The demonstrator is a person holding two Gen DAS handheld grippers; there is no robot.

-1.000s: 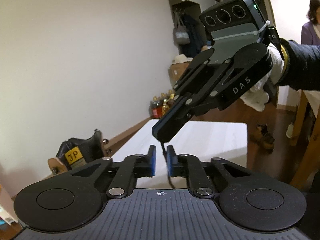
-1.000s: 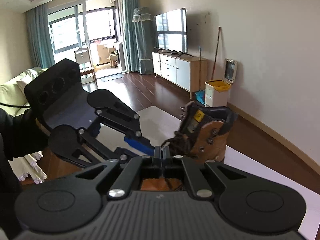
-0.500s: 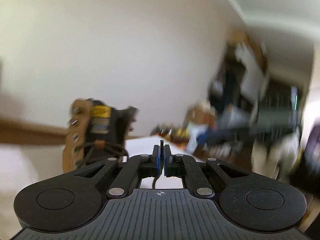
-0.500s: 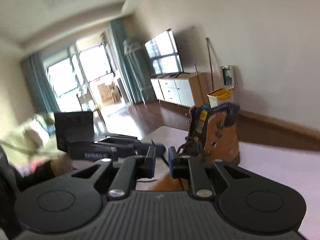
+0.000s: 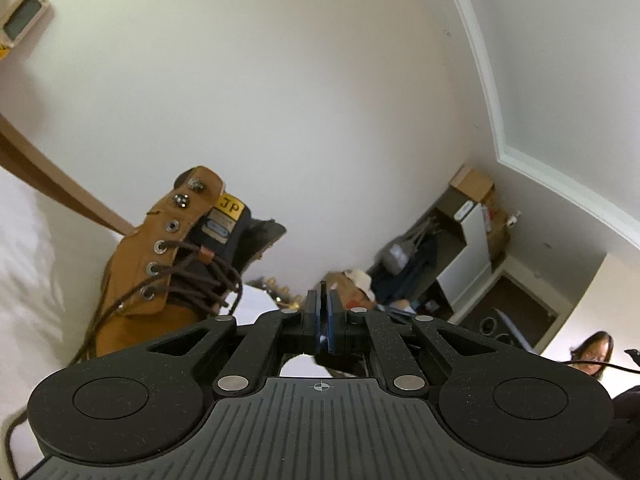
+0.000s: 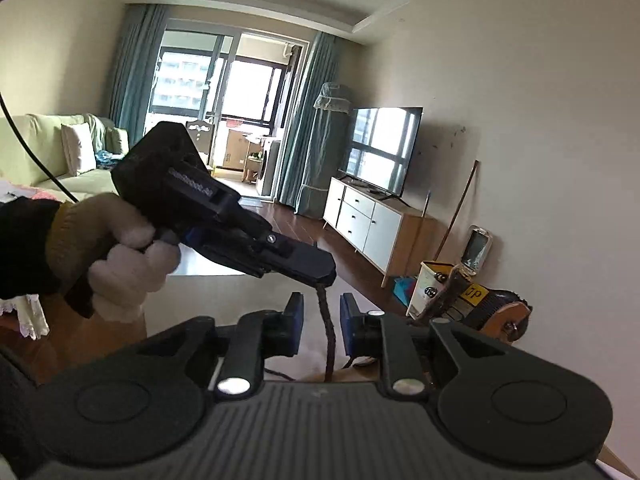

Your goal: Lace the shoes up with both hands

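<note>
Tan leather marked the boot standing on the white table at my left, its dark lace threaded through the lower eyelets. I had the left gripper clenched on the lace's tip, likely to keep it taut. My gloved hand carried that tool. The right gripper was opening, lace between its blue pads but untouched. Beyond stood a television and cabinet; nothing blocked the upper eyelets.

Tan boot with a yellow tongue tag stands upright on the white bench — its dark brown lace threaded through the lower eyelets, upper hooks bare.
</note>
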